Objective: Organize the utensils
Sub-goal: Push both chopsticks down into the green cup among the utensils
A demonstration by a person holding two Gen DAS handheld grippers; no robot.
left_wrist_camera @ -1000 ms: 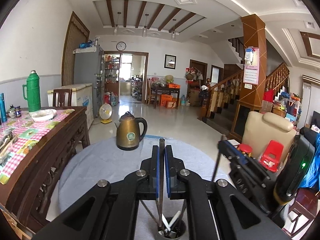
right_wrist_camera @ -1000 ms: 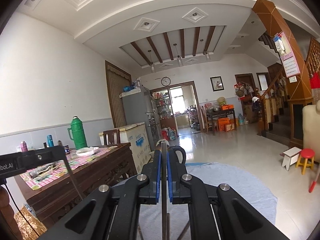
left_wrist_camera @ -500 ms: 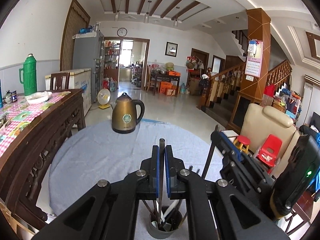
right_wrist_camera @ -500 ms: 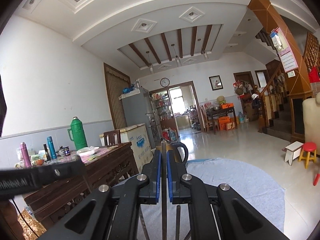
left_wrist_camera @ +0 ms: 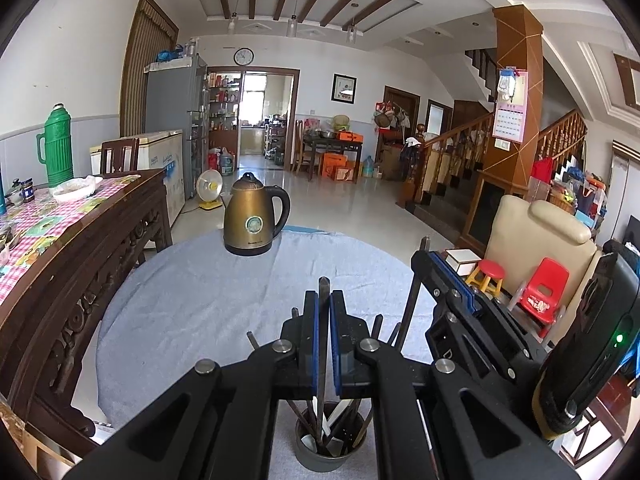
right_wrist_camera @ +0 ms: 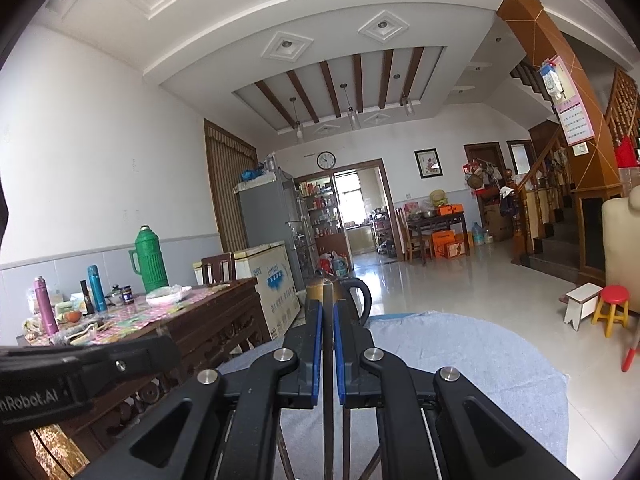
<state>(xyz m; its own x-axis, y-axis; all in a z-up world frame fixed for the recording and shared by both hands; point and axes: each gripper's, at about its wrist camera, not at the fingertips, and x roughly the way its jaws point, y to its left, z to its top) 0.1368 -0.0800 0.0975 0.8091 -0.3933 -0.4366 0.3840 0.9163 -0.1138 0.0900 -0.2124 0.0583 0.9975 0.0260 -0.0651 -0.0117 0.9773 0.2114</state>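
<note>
My left tool (left_wrist_camera: 324, 300) clamps a dark utensil (left_wrist_camera: 323, 286) upright over the holder cup (left_wrist_camera: 330, 446) on the table (left_wrist_camera: 192, 300). My right tool (right_wrist_camera: 328, 312) pinches another dark stick (right_wrist_camera: 328, 420), beside it.

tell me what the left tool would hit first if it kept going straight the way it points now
Most likely the grey tablecloth ahead of it, short of the brass kettle: the left tool, shut on a dark utensil, tilts slightly down toward bare cloth. The kettle stands left of that line. Depth is hard to judge through the fisheye.
</note>
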